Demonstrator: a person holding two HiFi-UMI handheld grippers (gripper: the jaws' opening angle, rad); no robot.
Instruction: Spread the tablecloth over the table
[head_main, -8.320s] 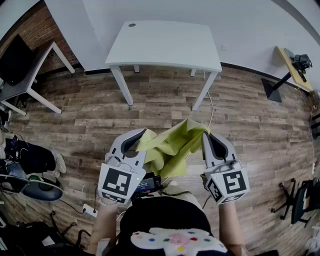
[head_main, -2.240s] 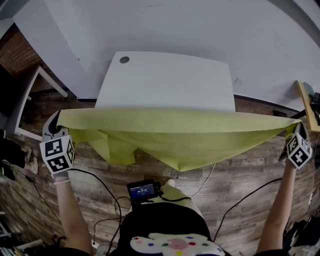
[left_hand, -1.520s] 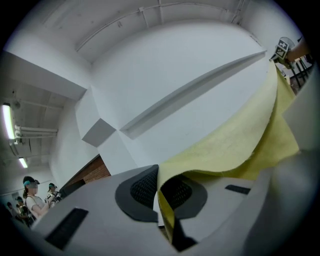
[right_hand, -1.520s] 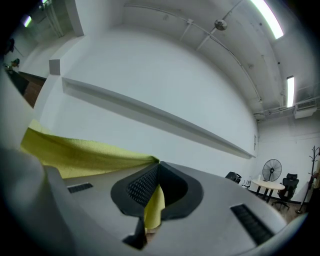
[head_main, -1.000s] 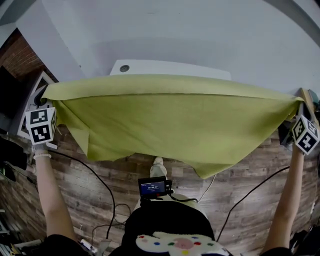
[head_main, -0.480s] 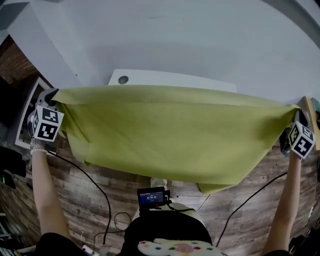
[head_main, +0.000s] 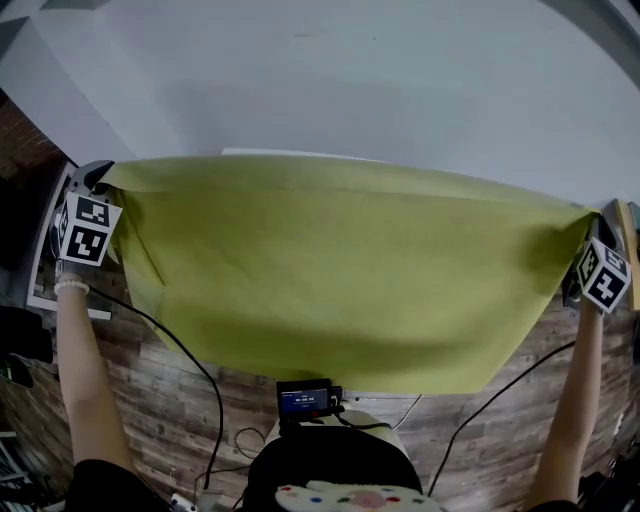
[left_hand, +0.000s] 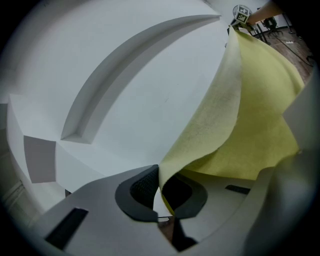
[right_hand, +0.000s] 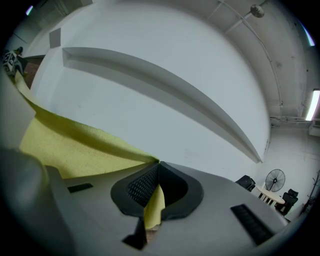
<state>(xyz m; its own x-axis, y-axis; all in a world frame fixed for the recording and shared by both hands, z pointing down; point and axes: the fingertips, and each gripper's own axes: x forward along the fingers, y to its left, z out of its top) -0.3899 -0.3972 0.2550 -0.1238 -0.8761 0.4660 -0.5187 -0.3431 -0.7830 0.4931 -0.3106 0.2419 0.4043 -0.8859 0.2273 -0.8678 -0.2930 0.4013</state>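
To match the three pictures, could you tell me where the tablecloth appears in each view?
Head view: tablecloth spread across the middle, side to side.
Left gripper view: tablecloth at right, rising from the jaws.
Right gripper view: tablecloth lower left, from the jaws.
Shared landmark: the white wall.

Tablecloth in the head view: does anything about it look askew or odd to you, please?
Nothing looks damaged. The tablecloth is stretched between the left gripper and the right gripper, but its free near edge slants, hanging lower toward the right, and a crease runs down its left side.
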